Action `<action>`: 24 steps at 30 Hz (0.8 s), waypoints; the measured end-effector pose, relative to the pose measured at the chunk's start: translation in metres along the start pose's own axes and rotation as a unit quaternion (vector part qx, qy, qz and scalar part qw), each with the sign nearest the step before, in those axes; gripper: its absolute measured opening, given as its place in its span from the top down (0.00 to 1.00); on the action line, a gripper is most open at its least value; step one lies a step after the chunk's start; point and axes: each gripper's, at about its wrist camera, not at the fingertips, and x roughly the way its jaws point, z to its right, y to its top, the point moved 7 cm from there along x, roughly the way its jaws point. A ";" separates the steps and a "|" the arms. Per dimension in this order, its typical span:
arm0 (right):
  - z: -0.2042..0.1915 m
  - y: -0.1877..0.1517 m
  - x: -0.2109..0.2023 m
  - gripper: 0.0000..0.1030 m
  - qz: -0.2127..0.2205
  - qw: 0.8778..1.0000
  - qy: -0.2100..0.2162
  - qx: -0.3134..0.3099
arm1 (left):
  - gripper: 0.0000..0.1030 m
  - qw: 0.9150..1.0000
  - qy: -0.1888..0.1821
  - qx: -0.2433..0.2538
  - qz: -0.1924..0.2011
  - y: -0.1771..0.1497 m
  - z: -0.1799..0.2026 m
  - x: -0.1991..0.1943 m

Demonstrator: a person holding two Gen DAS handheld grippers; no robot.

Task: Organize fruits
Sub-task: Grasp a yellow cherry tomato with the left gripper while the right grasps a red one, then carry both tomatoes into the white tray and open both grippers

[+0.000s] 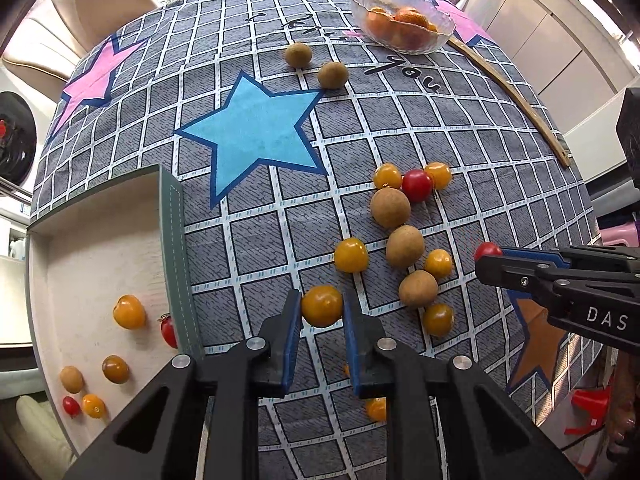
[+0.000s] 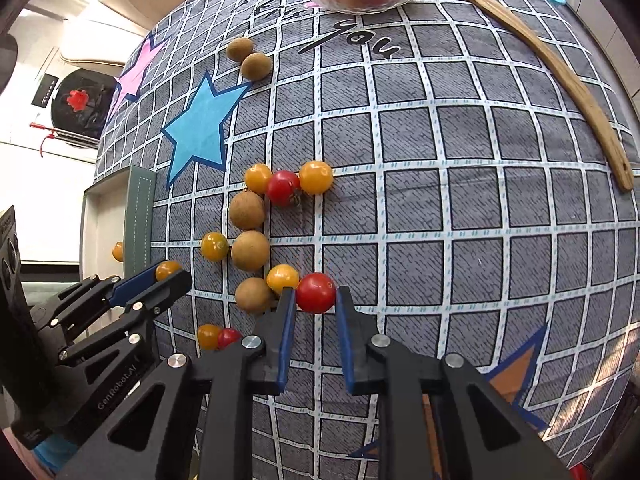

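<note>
My left gripper [image 1: 321, 299] is shut on a yellow cherry tomato [image 1: 322, 308], a little above the checked cloth. In the right wrist view, my right gripper [image 2: 315, 293] is shut on a red cherry tomato [image 2: 316, 294]. A loose cluster of yellow tomatoes, brown longans [image 1: 390, 208] and one red tomato [image 1: 417, 185] lies on the cloth between the two grippers. At the left, a shallow white tray [image 1: 100, 240] with a grey-green rim holds several small fruits. Two more longans [image 1: 298, 55] sit near the blue star.
At the far side stands a glass bowl [image 1: 362, 4] with oranges in it. A curved wooden stick [image 1: 516, 96] lies along the right edge of the cloth. A beige chair [image 1: 80, 12] stands beyond the table's far left corner.
</note>
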 end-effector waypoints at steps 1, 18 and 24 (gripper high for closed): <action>-0.001 -0.002 -0.002 0.79 0.000 1.000 0.000 0.000 | 0.79 1.000 0.000 -0.001 0.002 0.000 -0.005 -0.003; -0.050 -0.023 -0.013 0.79 -0.006 0.999 -0.009 -0.048 | 0.79 0.998 0.012 -0.062 0.027 -0.051 -0.070 -0.041; -0.090 -0.026 -0.007 0.79 -0.015 0.996 -0.007 -0.091 | 0.79 0.993 0.028 -0.107 0.030 -0.079 -0.109 -0.049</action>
